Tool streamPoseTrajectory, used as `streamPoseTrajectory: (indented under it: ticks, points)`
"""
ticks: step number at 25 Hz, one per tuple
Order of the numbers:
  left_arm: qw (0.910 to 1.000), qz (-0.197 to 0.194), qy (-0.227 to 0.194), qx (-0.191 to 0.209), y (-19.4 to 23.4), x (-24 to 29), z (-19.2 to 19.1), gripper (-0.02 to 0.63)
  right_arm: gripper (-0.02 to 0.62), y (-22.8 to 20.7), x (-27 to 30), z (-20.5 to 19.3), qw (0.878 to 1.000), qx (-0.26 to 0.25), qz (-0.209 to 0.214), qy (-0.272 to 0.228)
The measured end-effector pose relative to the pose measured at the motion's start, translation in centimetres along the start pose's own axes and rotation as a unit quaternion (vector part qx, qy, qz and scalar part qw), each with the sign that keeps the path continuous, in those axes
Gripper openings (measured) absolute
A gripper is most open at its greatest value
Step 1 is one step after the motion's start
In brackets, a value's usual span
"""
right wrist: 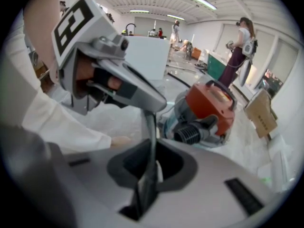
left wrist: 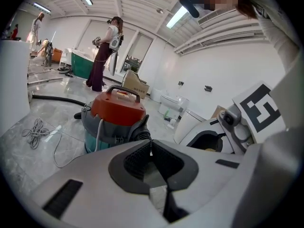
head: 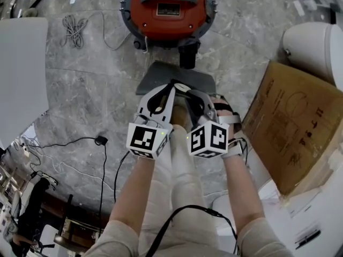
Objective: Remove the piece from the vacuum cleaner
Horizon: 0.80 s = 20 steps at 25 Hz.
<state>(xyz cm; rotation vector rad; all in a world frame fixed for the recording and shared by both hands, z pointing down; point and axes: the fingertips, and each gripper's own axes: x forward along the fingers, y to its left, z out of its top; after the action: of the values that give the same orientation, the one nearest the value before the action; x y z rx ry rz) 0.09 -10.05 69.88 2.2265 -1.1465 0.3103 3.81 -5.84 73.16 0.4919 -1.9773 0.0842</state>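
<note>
A red-topped canister vacuum cleaner (head: 167,9) (left wrist: 116,113) (right wrist: 209,108) stands on the marble floor ahead of me, its black hose port facing me. Just in front of it, a flat grey piece (head: 161,74) lies under both gripper tips. In the right gripper view it shows as a thin grey strip (right wrist: 150,127), edge-on. It runs from the left gripper's tip (right wrist: 159,103) down between the right gripper's (right wrist: 151,144) jaws. The left gripper (head: 172,85) (left wrist: 151,148) and right gripper (head: 185,90) sit side by side, tips almost touching, both shut on the grey piece.
A large cardboard box (head: 292,127) leans at the right, beside a white rounded fixture (head: 316,42). A white panel (head: 21,74) fills the left, with a coiled cord (head: 72,28) and a black cable (head: 99,141) on the floor. A person (left wrist: 107,51) stands far behind.
</note>
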Motion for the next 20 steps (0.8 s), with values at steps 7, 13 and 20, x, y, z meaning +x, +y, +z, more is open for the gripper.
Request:
streamPoseTrajectory:
  ticks: [7, 13, 20]
  points:
    - [0.9997, -0.011, -0.018, 0.015, -2.2, -2.4, 2.7, 0.021, 0.040, 0.0, -3.6, 1.5, 1.000, -0.002, -0.004, -0.014]
    - [0.9985, -0.021, -0.034, 0.036, -3.8, -5.0, 6.4, 0.021, 0.040, -0.4, -7.8, 4.1, 0.999, 0.000, -0.004, -0.038]
    - [0.9961, -0.030, -0.054, 0.063, -5.0, -7.5, 9.8, 0.021, 0.040, -0.8, -11.2, 6.7, 0.999, -0.006, -0.015, -0.050]
